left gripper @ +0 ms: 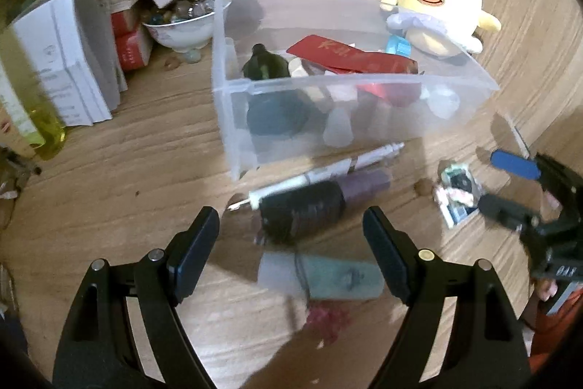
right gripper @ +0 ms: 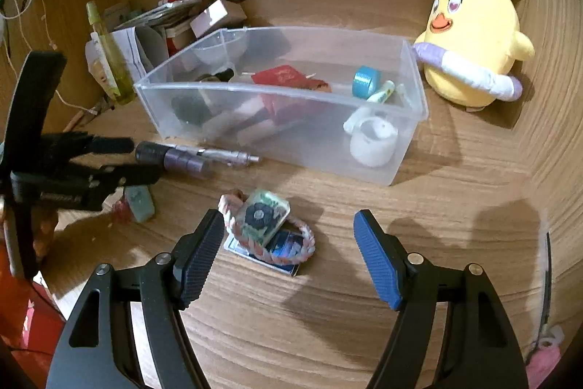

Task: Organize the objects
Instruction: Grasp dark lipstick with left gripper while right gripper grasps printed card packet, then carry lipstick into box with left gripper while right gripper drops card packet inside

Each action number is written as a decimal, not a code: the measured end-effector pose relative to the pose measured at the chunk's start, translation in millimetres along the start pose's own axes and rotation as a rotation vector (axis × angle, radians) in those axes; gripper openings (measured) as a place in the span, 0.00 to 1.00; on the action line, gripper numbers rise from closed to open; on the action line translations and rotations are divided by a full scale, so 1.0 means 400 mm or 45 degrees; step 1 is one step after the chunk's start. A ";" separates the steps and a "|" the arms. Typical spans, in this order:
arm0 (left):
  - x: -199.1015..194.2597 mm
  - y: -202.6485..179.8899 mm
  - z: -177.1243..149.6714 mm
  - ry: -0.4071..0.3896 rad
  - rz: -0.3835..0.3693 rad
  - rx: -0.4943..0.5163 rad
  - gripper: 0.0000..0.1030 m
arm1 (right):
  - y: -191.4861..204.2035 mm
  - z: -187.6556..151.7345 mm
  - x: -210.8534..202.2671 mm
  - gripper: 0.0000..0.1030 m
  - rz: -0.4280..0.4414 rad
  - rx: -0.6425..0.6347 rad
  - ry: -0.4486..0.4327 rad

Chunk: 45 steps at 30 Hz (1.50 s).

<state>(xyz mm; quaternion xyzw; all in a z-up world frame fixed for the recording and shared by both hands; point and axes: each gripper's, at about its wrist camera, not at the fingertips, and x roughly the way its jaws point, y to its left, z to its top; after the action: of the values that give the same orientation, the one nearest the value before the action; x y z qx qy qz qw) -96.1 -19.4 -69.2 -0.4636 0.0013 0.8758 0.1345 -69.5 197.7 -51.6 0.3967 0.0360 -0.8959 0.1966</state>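
From the left wrist, the left gripper (left gripper: 291, 239) hangs with jaws wide and empty above loose things lying on the wooden desk (left gripper: 120, 170), just near of the clear plastic bin (left gripper: 328, 104). Between its fingers lie a dark ribbed cylinder with a purple end (left gripper: 320, 203), a white pen (left gripper: 320, 172) touching it, and nearer, a pale teal tube (left gripper: 324, 276). The cylinder looks rigid, light and prone to roll; gripping across its ribbed middle seems safest. Gold writing on the red packet (left gripper: 349, 55) in the bin is unreadable.

From the right wrist, the right gripper (right gripper: 288, 246) is also spread wide, empty, over a small clear charm on a braided pink loop (right gripper: 266, 225), resting on a card (right gripper: 280, 252). The charm probably is light and slick; its soft loop offers easier purchase. The yellow plush chick (right gripper: 473, 46) sits far right; its ear tag is illegible.
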 end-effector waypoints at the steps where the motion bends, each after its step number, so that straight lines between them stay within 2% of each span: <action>1: 0.005 -0.001 0.004 0.001 -0.013 0.000 0.79 | 0.001 0.000 0.004 0.68 0.008 0.000 0.008; 5: 0.013 -0.019 0.016 -0.021 -0.019 0.027 0.77 | 0.003 0.016 0.018 0.68 0.055 0.023 0.015; 11: 0.015 -0.051 0.014 -0.051 -0.017 0.100 0.64 | -0.008 0.035 0.030 0.68 0.041 0.056 0.004; 19: 0.002 -0.050 -0.007 -0.068 -0.037 0.110 0.60 | -0.020 0.035 0.037 0.53 0.091 0.088 0.032; 20: 0.000 -0.049 -0.009 -0.068 -0.037 0.112 0.49 | -0.016 0.037 0.039 0.52 0.099 0.082 0.039; 21: -0.002 -0.047 -0.012 -0.055 -0.045 0.116 0.46 | -0.011 0.038 0.041 0.51 0.100 0.073 0.042; 24: -0.008 -0.038 -0.022 -0.051 -0.058 0.102 0.46 | 0.010 0.039 0.045 0.47 0.099 0.029 0.054; 31: -0.003 -0.040 -0.021 -0.029 -0.065 0.122 0.46 | 0.049 0.029 0.060 0.22 0.074 -0.030 0.089; 39: 0.041 -0.074 0.000 0.016 -0.058 0.197 0.52 | 0.034 0.030 0.036 0.22 0.059 -0.003 0.040; 45: 0.042 -0.080 0.003 0.002 -0.097 0.200 0.49 | 0.023 0.032 0.032 0.22 0.061 0.016 0.028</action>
<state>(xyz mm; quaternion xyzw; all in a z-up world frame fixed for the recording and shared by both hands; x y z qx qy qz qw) -98.5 15.3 -78.3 -0.4521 0.0524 0.8669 0.2034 -82.8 182.2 -51.4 0.4085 0.0230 -0.8868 0.2149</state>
